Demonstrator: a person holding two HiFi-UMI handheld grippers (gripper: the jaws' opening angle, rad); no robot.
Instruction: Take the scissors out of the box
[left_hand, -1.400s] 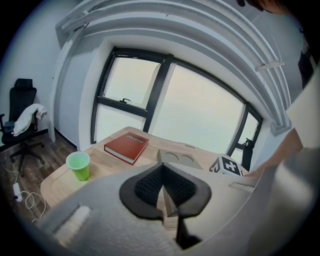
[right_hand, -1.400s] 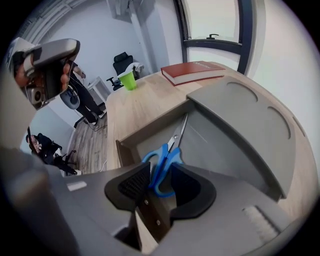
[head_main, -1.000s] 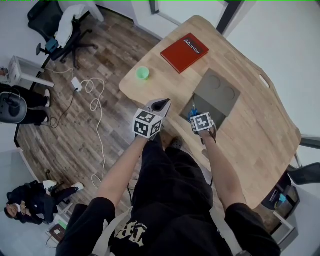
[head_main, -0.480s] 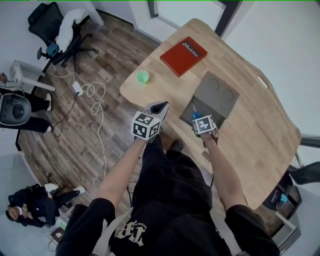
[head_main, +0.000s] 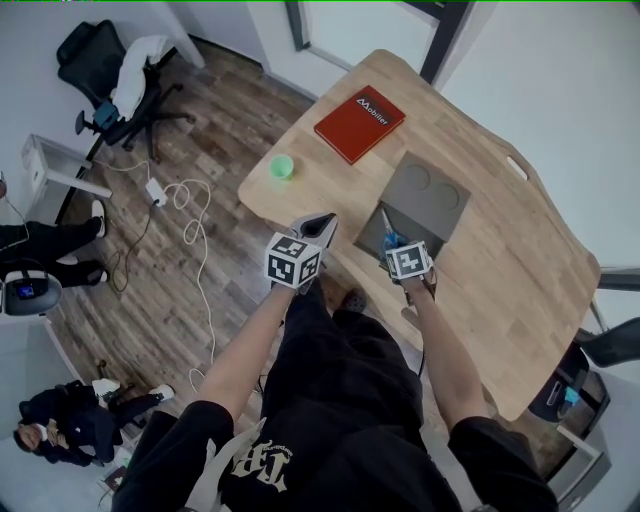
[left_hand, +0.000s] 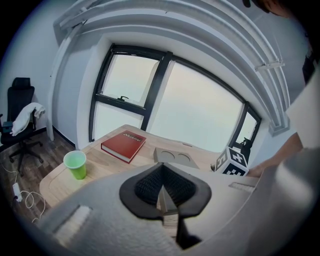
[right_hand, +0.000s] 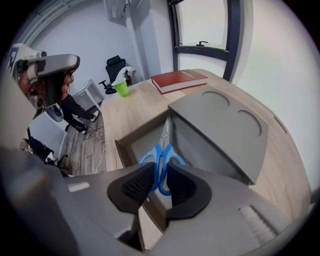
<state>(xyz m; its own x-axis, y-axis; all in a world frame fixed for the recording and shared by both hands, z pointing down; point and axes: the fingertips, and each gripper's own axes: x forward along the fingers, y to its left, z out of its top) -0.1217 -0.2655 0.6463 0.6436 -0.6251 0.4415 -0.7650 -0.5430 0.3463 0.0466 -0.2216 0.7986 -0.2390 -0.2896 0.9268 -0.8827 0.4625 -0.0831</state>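
**Status.** The right hand-held gripper (right_hand: 159, 182) points steeply down over the open box (right_hand: 119, 143). Its jaws have just been closing and are clamped narrowly on the blue handles of the scissors (right_hand: 162, 148). The blades extend ahead of the gripper, over the box floor. The left hand-held gripper (left_hand: 162, 187) has its jaws together and empty, and stands well apart to the left.

**Hazards.**
- The grip is on the handle loops only, so a fast lift is likely to let the scissors pivot or slip.
- The blade tips may catch the box wall or the tilted lid (right_hand: 225, 125) just right of the gripper, which would drag the box.

**Surroundings.** A green cup (right_hand: 120, 86) and a red book (right_hand: 178, 79) sit far ahead on the bench (right_hand: 135, 107). Neither obstructs the lift.
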